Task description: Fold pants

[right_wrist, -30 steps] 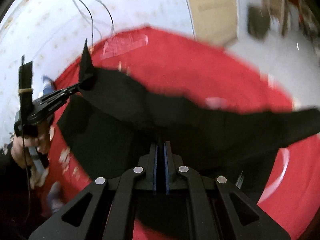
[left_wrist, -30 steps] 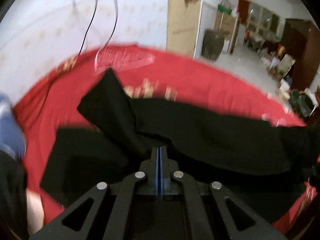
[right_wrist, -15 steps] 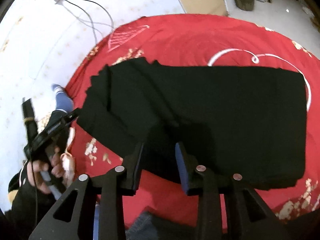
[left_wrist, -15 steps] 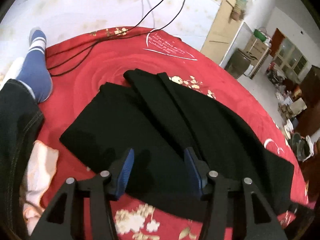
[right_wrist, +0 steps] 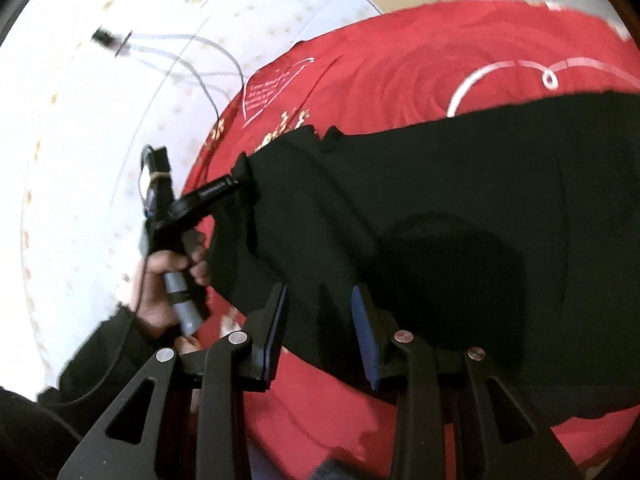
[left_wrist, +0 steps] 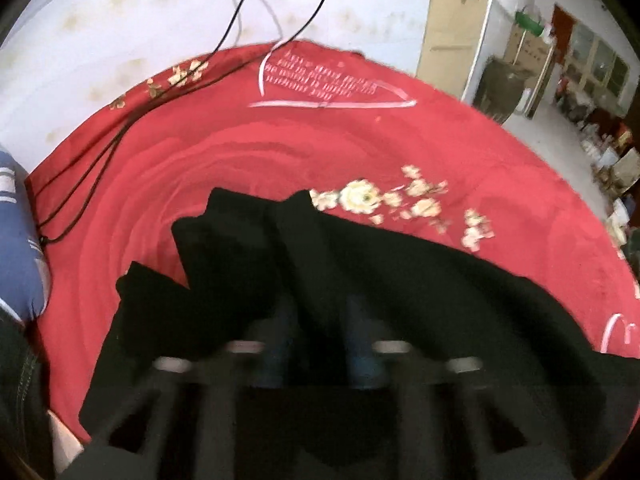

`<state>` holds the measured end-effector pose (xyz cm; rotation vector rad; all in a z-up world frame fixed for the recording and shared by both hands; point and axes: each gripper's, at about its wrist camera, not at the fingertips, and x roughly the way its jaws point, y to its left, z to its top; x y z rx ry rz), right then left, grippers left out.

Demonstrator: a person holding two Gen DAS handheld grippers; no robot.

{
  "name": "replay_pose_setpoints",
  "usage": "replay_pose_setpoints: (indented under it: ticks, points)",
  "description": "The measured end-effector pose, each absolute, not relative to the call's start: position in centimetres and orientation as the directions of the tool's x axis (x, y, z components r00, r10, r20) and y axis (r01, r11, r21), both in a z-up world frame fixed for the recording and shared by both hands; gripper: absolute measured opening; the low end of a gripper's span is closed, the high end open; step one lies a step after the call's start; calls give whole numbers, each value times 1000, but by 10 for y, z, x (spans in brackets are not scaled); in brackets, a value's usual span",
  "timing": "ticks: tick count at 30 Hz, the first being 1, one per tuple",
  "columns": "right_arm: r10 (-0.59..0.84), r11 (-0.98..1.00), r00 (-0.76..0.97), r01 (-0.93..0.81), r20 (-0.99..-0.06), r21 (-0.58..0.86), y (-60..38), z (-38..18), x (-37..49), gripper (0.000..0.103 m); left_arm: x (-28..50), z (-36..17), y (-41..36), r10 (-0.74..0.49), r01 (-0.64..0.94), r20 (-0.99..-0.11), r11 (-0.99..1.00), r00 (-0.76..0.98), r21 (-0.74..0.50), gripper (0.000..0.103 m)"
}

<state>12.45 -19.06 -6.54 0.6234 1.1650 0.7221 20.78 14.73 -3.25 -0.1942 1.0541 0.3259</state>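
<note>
Pale speckled floor (left_wrist: 120, 20) — beige door (left_wrist: 452, 32) — cluttered room

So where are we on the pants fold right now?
Done: the black pants lie on the red bedspread with the legs apparently laid one over the other lengthwise. In hand: the left gripper is at their left end, though blur hides whether it grips; the right gripper is open over the near edge, holding nothing. Left: the crosswise folds, since the pants are stretched out long.

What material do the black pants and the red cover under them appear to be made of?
Black pants: seemingly a soft, matte woven or knit cloth; it drapes in limp folds without shine. Red bedspread: smooth printed fabric, perhaps cotton or polyester, with a slight sheen, rose swirls and white flowers.
</note>
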Motion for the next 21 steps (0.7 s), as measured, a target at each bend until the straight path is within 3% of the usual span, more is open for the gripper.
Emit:
replay_pose_setpoints:
  ticks: [5,10,14,18,21]
  points:
    - [780,615,238,-121,-578,779,-199,-72,128,34,181,-7,156,191,-377,-834,926,517,-21,4]
    - [765,636,250,-140,-594,759,-198,-68,124,34,112,30,193,209,-484,-794,867,570,-119,4]
    - [734,674,247,-147,-633,724,-194,-67,122,34,69,3,219,209,-580,-845,803,493,-139,4]
    - [654,757,237,-185,-719,627,-186,-57,114,34,63,-33,234,155,-616,-888,770,433,-166,5]
    - [513,841,225,-327,-828,432,-165,-41,100,45,61,-32,229,152,-616,-883,767,444,-178,5]
